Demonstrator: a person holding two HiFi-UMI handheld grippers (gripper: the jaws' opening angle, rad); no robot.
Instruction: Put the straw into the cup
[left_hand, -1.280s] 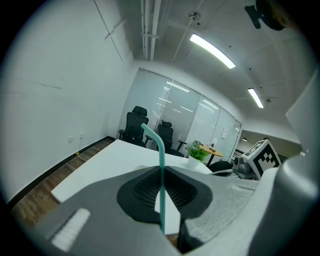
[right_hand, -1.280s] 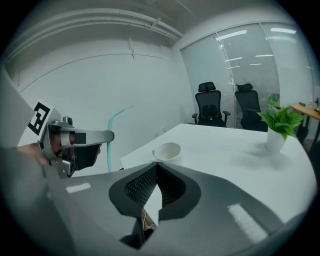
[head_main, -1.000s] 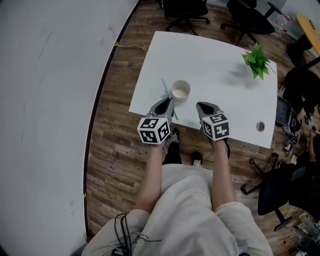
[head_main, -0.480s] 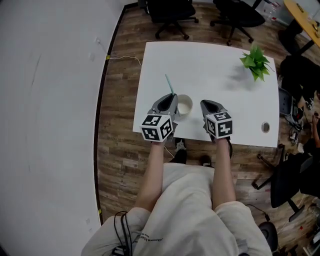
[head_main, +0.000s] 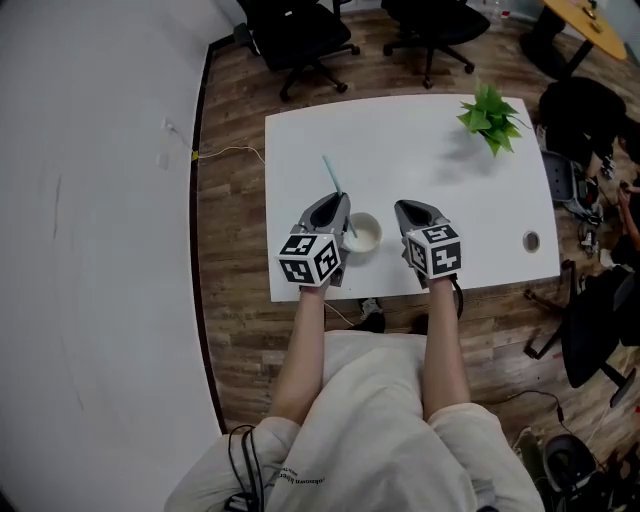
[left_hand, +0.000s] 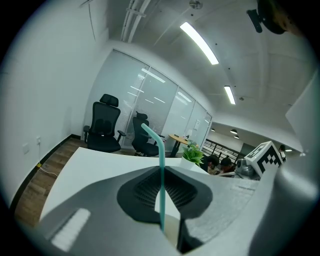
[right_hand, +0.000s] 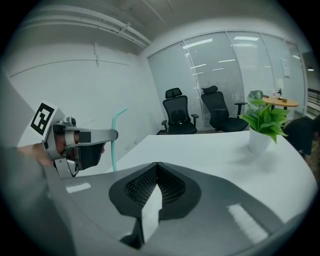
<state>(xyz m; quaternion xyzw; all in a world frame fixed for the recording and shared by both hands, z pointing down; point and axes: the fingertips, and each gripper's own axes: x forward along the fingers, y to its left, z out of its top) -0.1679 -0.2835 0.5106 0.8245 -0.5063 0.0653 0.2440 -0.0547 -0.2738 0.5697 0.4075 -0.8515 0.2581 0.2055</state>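
Fingers (left_hand: 135, 195) of the left gripper (left_hand: 161, 169) were clamped on a teal straw (left_hand: 160, 150) in the left gripper view. The straw stood nearly upright between them, and its bent top leaned to the left above the tips. Beyond lay a white surface (left_hand: 95, 160), with black office chairs (left_hand: 102, 127) at its far end and a small green plant (left_hand: 191, 155) to the right.

In the right gripper view, the right gripper (right_hand: 156, 166) had its fingers (right_hand: 175, 190) closed together at the tips, over the white surface. The left gripper showed off to the left, with the straw rising above it, and the plant stood in a white pot on the right.

From the head view, both grippers reached over the near edge of the surface, side by side. A white cup (head_main: 363, 235) sat between them, just beside the left gripper's tips. The straw slanted up and away to the left from there; its lower end met the cup's left rim, though whether it was inside could not be told. The plant stood well apart at the far right corner.
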